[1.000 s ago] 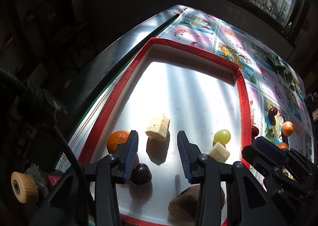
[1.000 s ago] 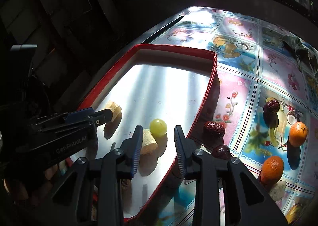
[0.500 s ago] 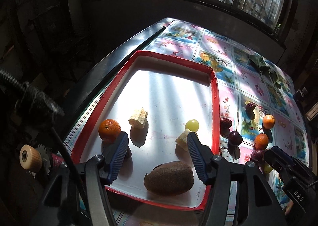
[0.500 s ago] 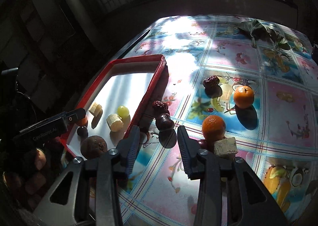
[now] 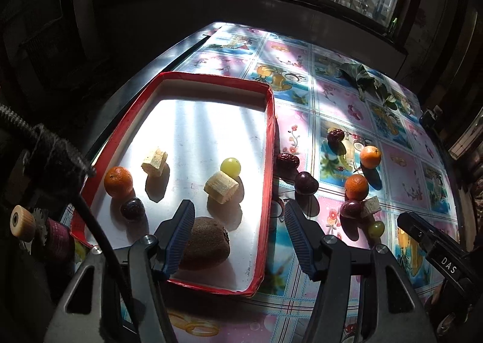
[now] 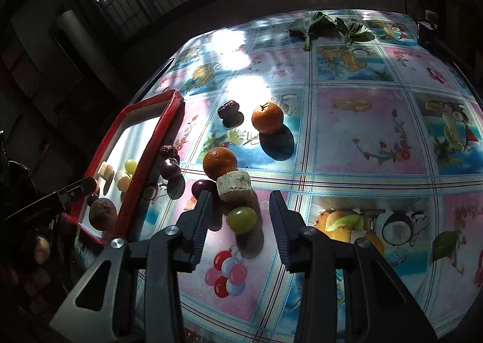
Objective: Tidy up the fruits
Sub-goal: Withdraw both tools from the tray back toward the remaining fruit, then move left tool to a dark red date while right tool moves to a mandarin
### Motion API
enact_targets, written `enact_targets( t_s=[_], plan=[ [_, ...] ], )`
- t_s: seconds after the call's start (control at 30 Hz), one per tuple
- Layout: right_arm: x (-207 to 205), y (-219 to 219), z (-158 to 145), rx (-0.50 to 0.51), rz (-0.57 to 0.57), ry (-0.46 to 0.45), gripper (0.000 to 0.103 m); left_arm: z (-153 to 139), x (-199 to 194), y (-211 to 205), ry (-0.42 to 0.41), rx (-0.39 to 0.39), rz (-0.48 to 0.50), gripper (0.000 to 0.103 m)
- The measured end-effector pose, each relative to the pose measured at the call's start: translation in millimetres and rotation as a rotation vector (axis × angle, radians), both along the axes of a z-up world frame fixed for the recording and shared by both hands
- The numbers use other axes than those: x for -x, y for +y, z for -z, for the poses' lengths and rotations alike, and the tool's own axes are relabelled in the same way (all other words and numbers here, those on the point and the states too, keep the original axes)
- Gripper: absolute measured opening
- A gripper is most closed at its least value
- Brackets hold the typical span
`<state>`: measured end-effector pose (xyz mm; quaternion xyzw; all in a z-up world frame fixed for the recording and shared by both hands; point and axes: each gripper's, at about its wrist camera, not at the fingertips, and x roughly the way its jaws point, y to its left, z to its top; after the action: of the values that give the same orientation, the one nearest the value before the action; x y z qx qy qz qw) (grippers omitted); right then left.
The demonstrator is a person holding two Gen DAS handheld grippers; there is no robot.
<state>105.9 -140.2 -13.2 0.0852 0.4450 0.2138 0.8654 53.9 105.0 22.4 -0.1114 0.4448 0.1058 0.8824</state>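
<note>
- The left gripper (image 5: pixel 236 220) hangs over the near right corner of the red-rimmed white tray (image 5: pixel 269 144), its blue ribbed jaws spread wide and holding nothing.
- In that tray lie a fuzzy brown kiwi (image 5: pixel 206 243), an orange mandarin (image 5: pixel 118 181), a dark plum (image 5: pixel 132 208), a green grape (image 5: pixel 230 166) and two pale cut chunks (image 5: pixel 221 186).
- The right gripper (image 6: pixel 238 216) is released too, jaws apart on either side of a loose green grape (image 6: pixel 241 220) on the flowered plastic tablecloth (image 6: pixel 368 131), not touching it.
- Just beyond that grape sit a pale cut cylinder (image 6: pixel 234 184), an orange tangerine (image 6: pixel 219 162) and a dark red cherry-like fruit (image 6: pixel 201 187), clustered close together.
</note>
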Motion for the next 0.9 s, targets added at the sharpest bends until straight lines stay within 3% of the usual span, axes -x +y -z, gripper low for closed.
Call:
enact_targets(
  t_s=[0.37,0.5,0.77,0.9],
  plan=[
    [-3,-13,0,-0.022,0.011,-0.004,0.041,2,-1,-28,0.017,0.022,0.061,0.062],
    [-10,-14,-5,-0.018,0.012,-0.025,0.041,0,-9,-35,0.017,0.067,0.085,0.062],
    [-60,0,-6,0.003,-0.003,-0.017,0.041,-2,-74,-50,0.016,0.056,0.134,0.062],
    [-90,11,4,0.036,-0.018,0.022,0.041,9,-111,-49,0.068,0.062,0.158,0.062]
  ],
)
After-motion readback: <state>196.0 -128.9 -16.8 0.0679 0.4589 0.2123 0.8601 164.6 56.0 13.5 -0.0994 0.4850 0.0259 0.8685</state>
